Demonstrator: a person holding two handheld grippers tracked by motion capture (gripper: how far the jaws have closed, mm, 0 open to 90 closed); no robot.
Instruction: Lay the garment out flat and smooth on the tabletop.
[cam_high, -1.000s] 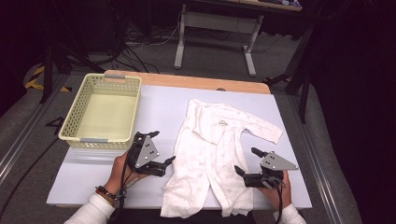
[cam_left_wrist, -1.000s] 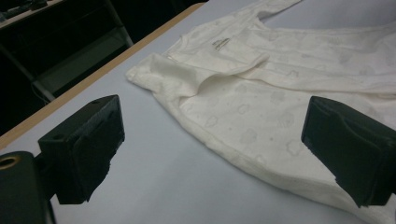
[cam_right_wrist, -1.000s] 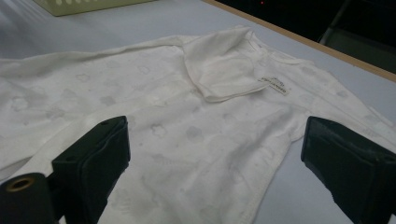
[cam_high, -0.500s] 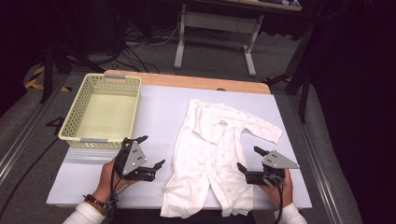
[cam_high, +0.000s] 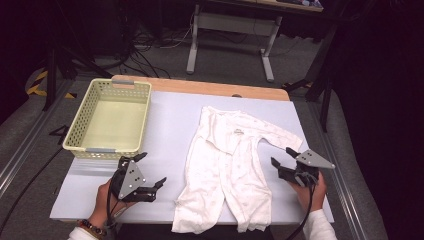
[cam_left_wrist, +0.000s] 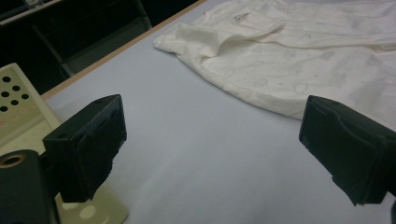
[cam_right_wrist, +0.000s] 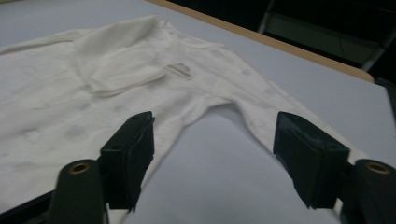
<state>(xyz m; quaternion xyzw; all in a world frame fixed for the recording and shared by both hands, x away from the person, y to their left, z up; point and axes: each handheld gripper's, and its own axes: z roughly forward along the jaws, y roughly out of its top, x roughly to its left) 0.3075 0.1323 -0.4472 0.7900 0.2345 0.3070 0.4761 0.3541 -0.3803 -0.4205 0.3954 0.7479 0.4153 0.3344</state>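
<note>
1 onesie (cam_high: 232, 167) lies flat, face up, on the right half of the mat (cam_high: 170, 125), collar toward the far edge, legs reaching the near edge and a little over it. 1 sleeve (cam_high: 277, 140) runs out toward the mat's right edge; the other sleeve is folded in over the chest.

Right gripper (cam_high: 282, 157) sits near the right edge, just beside the sleeve's cuff, aimed at the gap under the armpit. Its jaws have just been closing and now stand partly open, nothing between them: the right gripper view shows bare mat in the gap, with the body hem by 1 jaw and the sleeve by the other.

Left gripper (cam_high: 150, 172) is near the near-left part of the mat, well apart from the onesie's left side, jaws wide, nothing held. Basket (cam_high: 112, 120) stands at the far-left corner, touching nothing.

Risks, as I judge them:
- Right jaws could close on mat alone if they go straight ahead, since both cloth edges lie outside the gap.
- If they drift sideways they could pinch body and sleeve together, so the fold would bunch.
- A pinch too shallow on thin cloth could slip once lifted.
- Pulling with only 1 side gripped could drag the whole garment; the legs already overhang the near edge, so it may slide off.
- Left gripper coming in low could push the side into a wrinkle.
</note>
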